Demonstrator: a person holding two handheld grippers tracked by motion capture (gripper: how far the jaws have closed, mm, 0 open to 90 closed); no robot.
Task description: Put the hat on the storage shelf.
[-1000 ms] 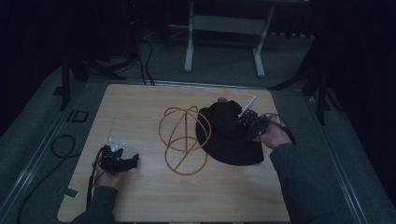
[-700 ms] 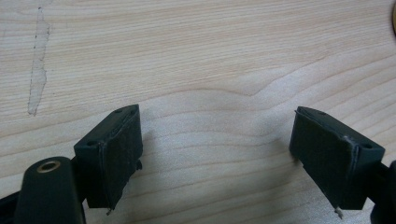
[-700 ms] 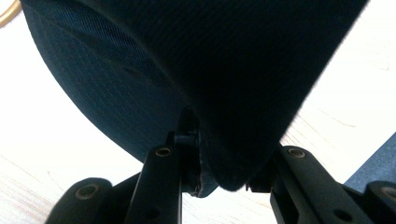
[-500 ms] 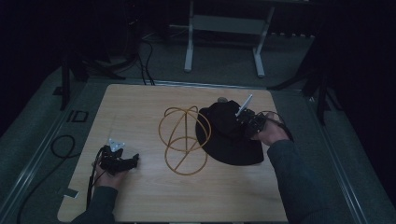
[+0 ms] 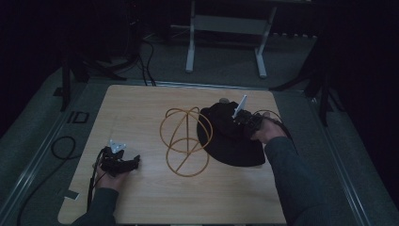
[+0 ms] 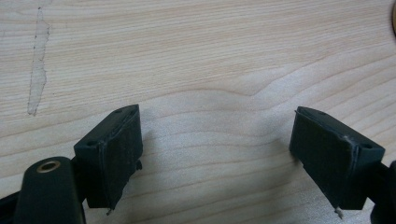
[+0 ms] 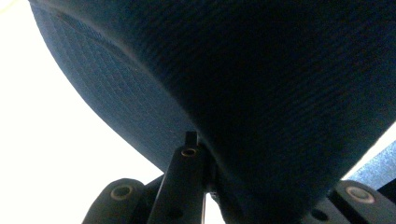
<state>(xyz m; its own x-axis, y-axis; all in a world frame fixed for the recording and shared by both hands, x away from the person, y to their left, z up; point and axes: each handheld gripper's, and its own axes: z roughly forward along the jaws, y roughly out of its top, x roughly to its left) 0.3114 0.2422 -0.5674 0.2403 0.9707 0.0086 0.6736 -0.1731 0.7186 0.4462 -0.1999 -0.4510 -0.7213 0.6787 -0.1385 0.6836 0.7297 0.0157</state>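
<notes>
A dark fabric hat (image 5: 233, 146) lies on the right half of the wooden table (image 5: 141, 113), beside a gold wire frame (image 5: 186, 141) standing at the middle. My right gripper (image 5: 235, 125) reaches onto the hat's top from the right. Its jaws have just been closing and are now shut on the dark woven fabric (image 7: 261, 84), which bulges up over the right gripper (image 7: 205, 154) in its own view. My left gripper (image 5: 134, 162) rests low on the table near the front left. In its own view the left gripper (image 6: 217, 135) stands open, its pads (image 6: 114, 154) wide apart over bare wood.
A pale scuff mark (image 6: 37, 65) runs along the wood ahead of the left gripper. Cables (image 5: 61, 146) lie on the floor left of the table. A white stand's legs (image 5: 226, 42) are beyond the far edge.
The right gripper has shifted slightly left on the hat and its grey plate has tilted. The left hand and the wire frame have stayed where they were.
</notes>
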